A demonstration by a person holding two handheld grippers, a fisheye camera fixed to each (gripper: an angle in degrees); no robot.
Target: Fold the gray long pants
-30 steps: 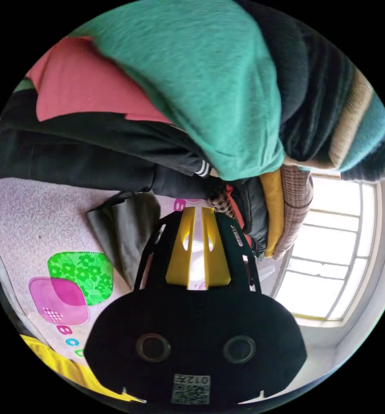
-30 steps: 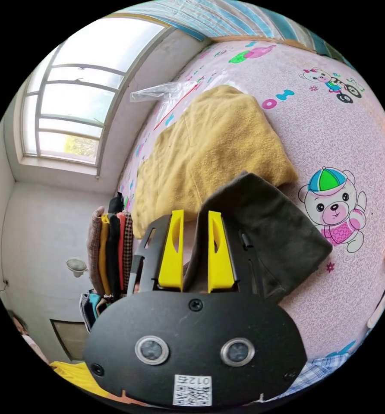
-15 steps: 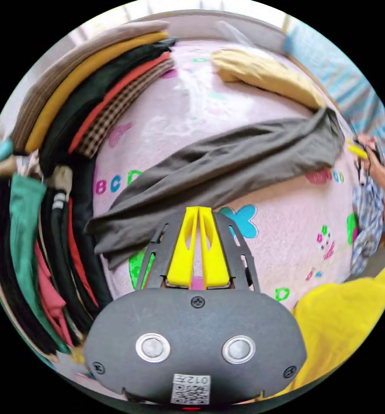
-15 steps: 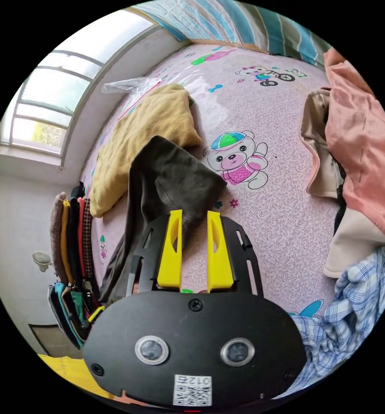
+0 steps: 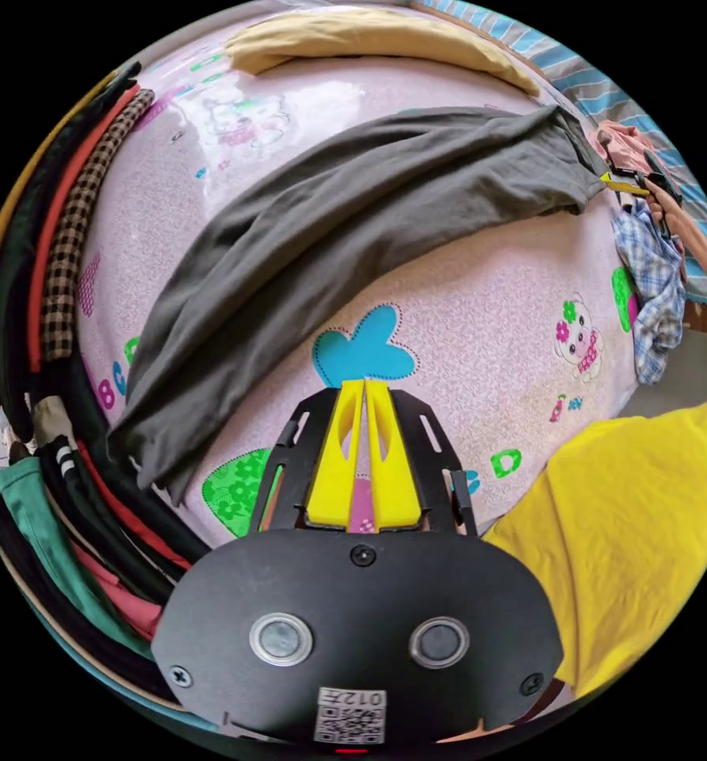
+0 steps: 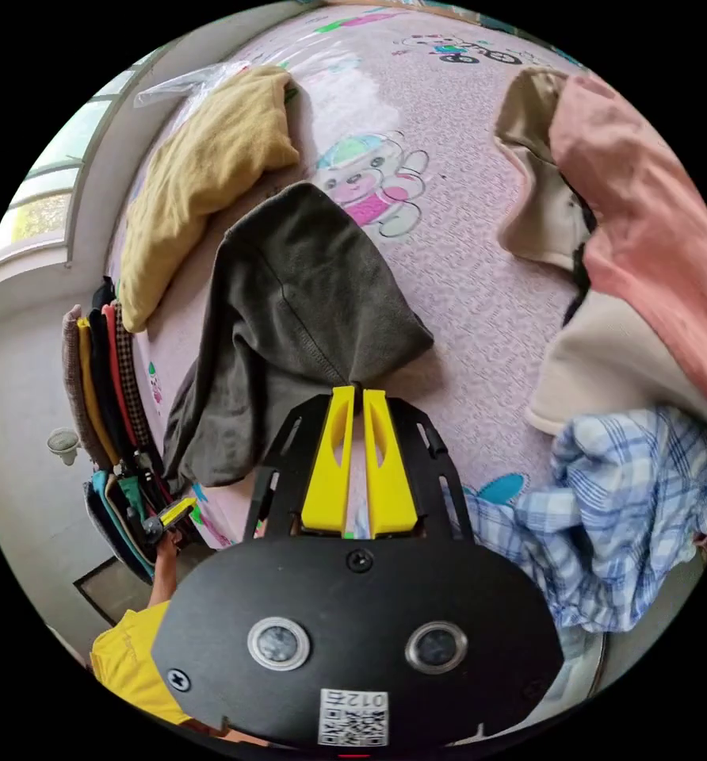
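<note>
Gray long pants (image 5: 345, 230) are lying stretched across the pink cartoon-print bed (image 5: 480, 317), and a loose edge could be slipping free or bunching if pulled unevenly. Left tongs (image 5: 363, 388) are hovering pressed together over the sheet, gripping nothing. Right tongs (image 6: 357, 394) are sitting nearly closed at the pants' waist edge (image 6: 361, 372), seemingly pinching cloth, though I cannot tell for sure.

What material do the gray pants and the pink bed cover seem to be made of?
The gray pants look like soft matte knit, probably cotton jersey: they drape in loose folds and show a stitched seam in the right gripper view. The pink bed cover seems a smooth printed fabric with a faint sheen, since light glares off it near the top; the exact fibre is unclear.
</note>
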